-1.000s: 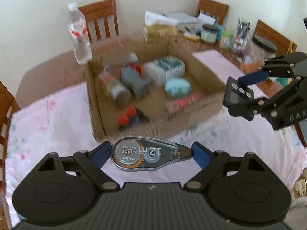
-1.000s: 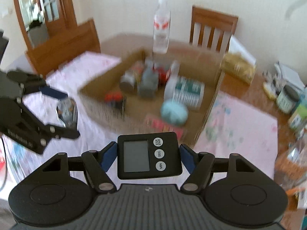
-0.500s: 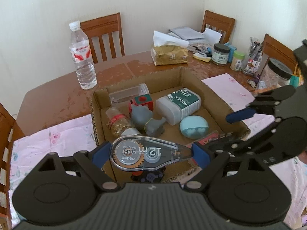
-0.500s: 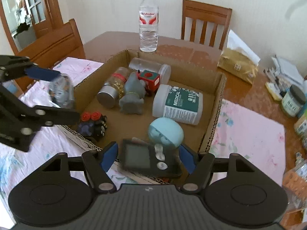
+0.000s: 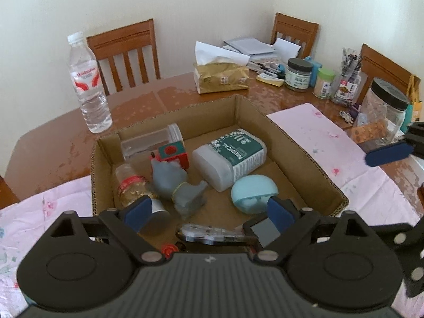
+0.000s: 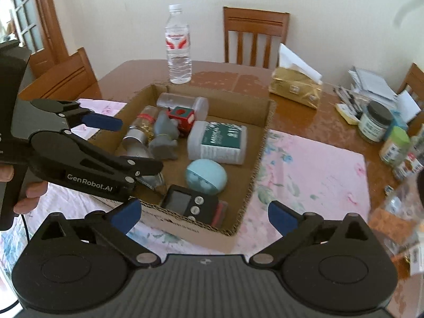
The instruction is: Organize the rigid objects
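Observation:
The cardboard box holds a medical bottle, a teal round case, a grey toy, a red cube and a small jar. My left gripper hangs over the box's near edge with its jaws opening. The clear correction tape lies loose below them, free of the pads. My right gripper is opening wide with nothing between its fingers. The black timer lies in the box's near corner, beside the teal case.
A water bottle stands behind the box and a gold tissue pack beyond it. Jars and a pen cup crowd the far right of the table. Pink cloths flank the box. Wooden chairs ring the table.
Both grippers came over the box's near edge. The right one let go of the timer and the left one let go of the correction tape; both things now lie in the box.

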The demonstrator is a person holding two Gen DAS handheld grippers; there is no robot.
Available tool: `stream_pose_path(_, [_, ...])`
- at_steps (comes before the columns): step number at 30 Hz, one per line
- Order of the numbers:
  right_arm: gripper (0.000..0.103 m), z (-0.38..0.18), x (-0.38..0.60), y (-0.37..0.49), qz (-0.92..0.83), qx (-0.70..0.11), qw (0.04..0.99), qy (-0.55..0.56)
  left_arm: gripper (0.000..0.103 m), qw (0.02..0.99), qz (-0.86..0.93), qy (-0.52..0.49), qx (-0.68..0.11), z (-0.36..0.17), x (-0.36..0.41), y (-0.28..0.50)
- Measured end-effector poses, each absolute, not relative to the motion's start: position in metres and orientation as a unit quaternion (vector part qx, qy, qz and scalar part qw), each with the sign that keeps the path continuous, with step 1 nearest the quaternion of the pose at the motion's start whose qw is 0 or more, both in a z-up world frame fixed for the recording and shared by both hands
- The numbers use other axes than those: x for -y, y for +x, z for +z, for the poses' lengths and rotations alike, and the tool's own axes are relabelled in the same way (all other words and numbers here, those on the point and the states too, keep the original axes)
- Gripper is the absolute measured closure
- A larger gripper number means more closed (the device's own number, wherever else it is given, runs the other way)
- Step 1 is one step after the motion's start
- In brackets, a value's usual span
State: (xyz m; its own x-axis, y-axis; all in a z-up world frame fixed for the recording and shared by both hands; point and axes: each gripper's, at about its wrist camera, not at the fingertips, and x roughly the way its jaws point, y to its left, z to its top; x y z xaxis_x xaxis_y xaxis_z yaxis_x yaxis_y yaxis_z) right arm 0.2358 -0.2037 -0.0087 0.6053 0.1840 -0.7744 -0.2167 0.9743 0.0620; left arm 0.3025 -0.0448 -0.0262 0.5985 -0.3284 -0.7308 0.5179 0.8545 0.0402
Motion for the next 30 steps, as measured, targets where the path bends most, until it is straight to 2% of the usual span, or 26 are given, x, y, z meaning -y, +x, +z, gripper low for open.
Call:
stream_pose_path(7, [0.000,0.004,0.211,0.241,0.041,-0.464,0.885,-0.003,0.005,0.897,-0.159,0.112,-0.398,-0.002,0.036,0.282])
stream_pose_path(14, [0.000,0.012,0.205,0.241,-0.003,-0.483,0.875,0.008,0.004,0.897,-0.099,0.070,-0.426,0.019,0.025,0.257])
stream_pose_path(20, [0.000,0.019,0.196,0.237,-0.016,-0.482,0.876,0.008,0.004,0.887,-0.061,0.063,-0.454,0.024,0.019,0.247])
stream_pose_path(30, [0.000,0.020,0.191,0.234,-0.009,-0.486,0.874,0.013,0.004,0.885,-0.045,0.070,-0.459,0.029,0.020,0.242])
